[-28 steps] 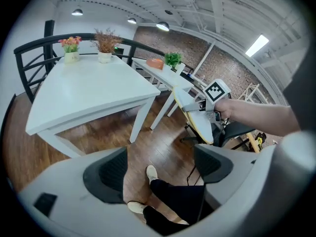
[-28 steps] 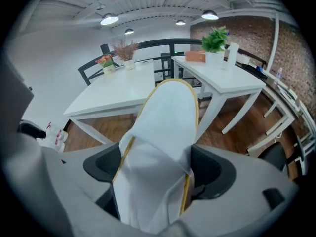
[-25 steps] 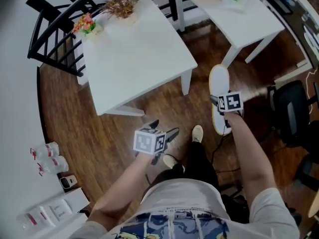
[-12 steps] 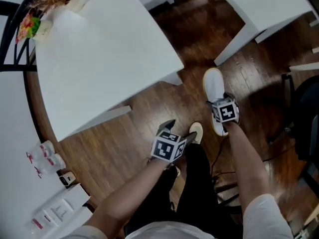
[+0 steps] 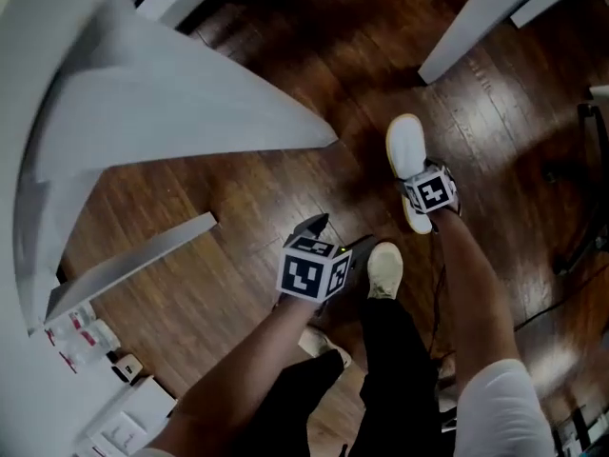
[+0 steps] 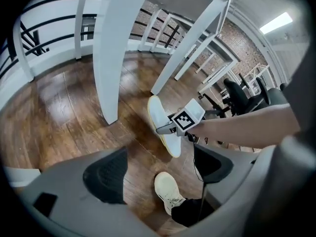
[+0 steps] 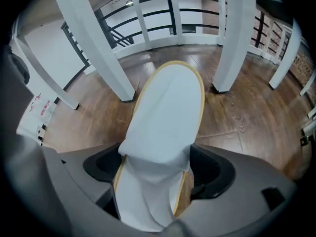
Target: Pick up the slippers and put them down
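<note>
- A person's dark trouser legs fill the bottom of the head view, with one pale shoe (image 5: pixel 384 269) flat on the wood floor (image 5: pixel 238 208).
- The left gripper (image 5: pixel 335 238) hangs just left of that shoe. Its jaws stand wide apart with nothing between them. In the left gripper view (image 6: pixel 159 168), only floor and the shoe (image 6: pixel 168 191) show beyond the dark pads.
- The right gripper (image 5: pixel 420 171) is a little further out, on the person's right side. Its jaws are closed on the heel end of a white slipper (image 5: pixel 406 146).
- In the right gripper view (image 7: pixel 155 168) the slipper (image 7: pixel 168 112) is pinched between the pads. Its yellow-edged sole runs away from the camera, toe furthest off.
- From the left gripper view the slipper (image 6: pixel 160 120) sits low over the floor, slightly tilted. Whether its toe touches the boards I cannot tell.
- A white table (image 5: pixel 143 112) looms at upper left, one leg (image 5: pixel 133 260) slanting down near the left gripper.
- Another white leg (image 5: pixel 476 17) stands beyond the slipper at top right.
- A black railing (image 7: pixel 148 14) runs along the far wall.
</note>
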The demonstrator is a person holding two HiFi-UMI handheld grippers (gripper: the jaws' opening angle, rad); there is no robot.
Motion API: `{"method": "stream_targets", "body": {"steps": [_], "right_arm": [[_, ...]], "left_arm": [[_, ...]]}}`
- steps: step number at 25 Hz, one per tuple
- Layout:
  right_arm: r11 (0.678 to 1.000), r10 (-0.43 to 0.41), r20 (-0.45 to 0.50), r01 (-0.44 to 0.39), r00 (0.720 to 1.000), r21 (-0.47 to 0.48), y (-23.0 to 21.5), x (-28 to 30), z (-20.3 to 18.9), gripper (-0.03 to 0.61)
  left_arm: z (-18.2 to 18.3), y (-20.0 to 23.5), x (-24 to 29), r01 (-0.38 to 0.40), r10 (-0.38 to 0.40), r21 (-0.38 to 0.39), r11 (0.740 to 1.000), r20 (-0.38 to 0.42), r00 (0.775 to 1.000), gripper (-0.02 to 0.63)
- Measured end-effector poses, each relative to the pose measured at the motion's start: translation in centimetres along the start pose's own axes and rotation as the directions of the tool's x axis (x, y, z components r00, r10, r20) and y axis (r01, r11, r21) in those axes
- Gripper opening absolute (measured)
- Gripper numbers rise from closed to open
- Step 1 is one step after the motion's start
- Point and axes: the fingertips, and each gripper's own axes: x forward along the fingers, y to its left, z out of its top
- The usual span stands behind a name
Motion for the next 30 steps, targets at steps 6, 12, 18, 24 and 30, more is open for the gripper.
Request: {"method": "stream_targets", "body": {"steps": [6, 12, 18, 24, 30], "right_arm": [[1.000, -0.012, 0.030, 0.012, 0.999, 0.006, -1.3, 5.9, -2.5, 0.445], [0.998, -0.026, 0.041, 0.024, 0.999, 0.053, -1.1, 3.4, -2.4, 0.472], [0.995, -0.004, 0.046, -0.001, 0.999, 0.100, 0.9, -4.5, -2.3, 0.472], [0.995, 0.007, 0.052, -0.012, 0.999, 0.101, 4.3, -15.3, -0.3, 0.471], [0.998, 0.026, 0.046, -0.029, 0.999, 0.060, 8.6, -28.6, 2.6, 0.471]], "left_arm": [[-2.6, 2.0, 5.8, 0.021, -0.020, 0.025, 0.999, -0.018, 1.000, 0.423], [-2.8, 2.3, 4.8, 0.001, -0.001, 0.028, 1.000, -0.027, 1.000, 0.423], [-1.7, -1.1, -0.2, 0.001, -0.001, 0.016, 1.000, -0.012, 1.000, 0.423], [-1.0, -5.4, -8.8, -0.014, 0.014, -0.006, 1.000, -0.004, 1.000, 0.423], [0.4, -9.9, -21.0, -0.024, 0.025, -0.015, 1.000, 0.051, 0.998, 0.423]]}}
